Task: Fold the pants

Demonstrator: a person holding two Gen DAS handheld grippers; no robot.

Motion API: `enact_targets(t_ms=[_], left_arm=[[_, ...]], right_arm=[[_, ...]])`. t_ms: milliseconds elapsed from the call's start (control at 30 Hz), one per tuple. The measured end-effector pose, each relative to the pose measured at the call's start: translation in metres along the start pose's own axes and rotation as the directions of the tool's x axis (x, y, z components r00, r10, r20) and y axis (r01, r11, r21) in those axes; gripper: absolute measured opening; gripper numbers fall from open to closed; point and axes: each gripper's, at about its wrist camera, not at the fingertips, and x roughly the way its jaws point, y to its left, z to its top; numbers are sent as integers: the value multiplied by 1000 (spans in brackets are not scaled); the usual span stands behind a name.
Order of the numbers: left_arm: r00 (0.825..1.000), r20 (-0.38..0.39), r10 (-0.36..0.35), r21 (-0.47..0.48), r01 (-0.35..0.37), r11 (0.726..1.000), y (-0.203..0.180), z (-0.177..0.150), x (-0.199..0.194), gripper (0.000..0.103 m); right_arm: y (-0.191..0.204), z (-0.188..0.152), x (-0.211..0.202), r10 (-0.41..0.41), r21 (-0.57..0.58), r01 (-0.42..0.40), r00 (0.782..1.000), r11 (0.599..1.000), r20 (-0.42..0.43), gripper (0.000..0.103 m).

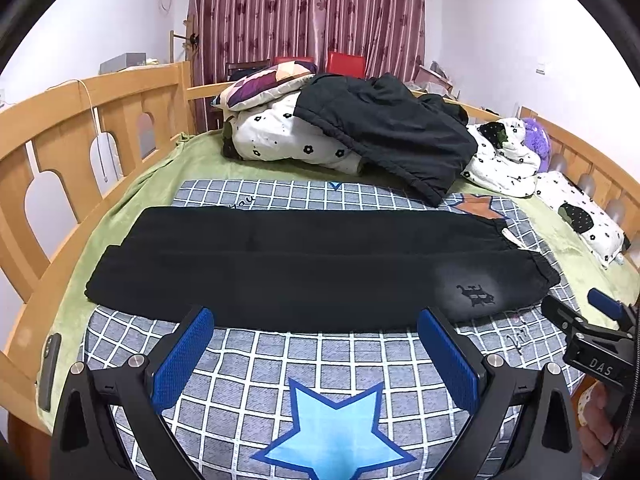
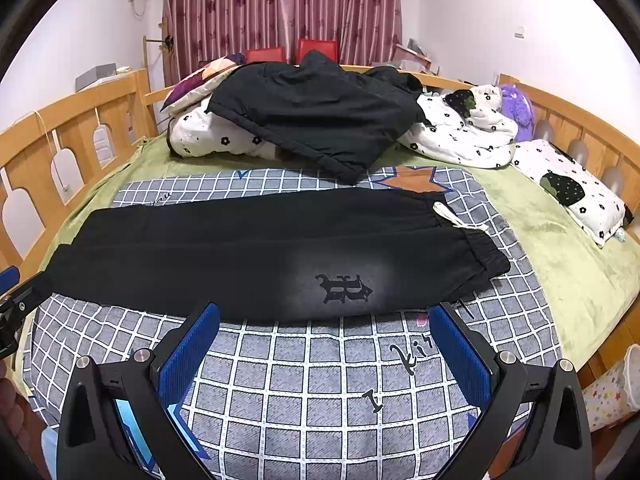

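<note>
Both my tools are wide open and hold nothing. The pants (image 1: 312, 268) lie just ahead of them on the bed, long axis crosswise to the fingers. The waistband sits ahead-right of my right tool (image 2: 324, 348); the cuffs are ahead-left of my left tool (image 1: 316, 352), which is nearer them.

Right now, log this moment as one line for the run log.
stage: pants folded lengthwise | pants: flat on checked blanket, waistband to right | left gripper: open, empty | right gripper: open, empty
</note>
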Motion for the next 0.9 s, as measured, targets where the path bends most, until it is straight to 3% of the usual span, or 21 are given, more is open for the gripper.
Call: enact_targets(t_ms=[900], left_arm=[[1000, 21, 13, -22, -13, 1000, 11, 12, 5, 102]], right_arm=[[1, 3, -2, -6, -20, 6, 1000, 1000, 13, 103]])
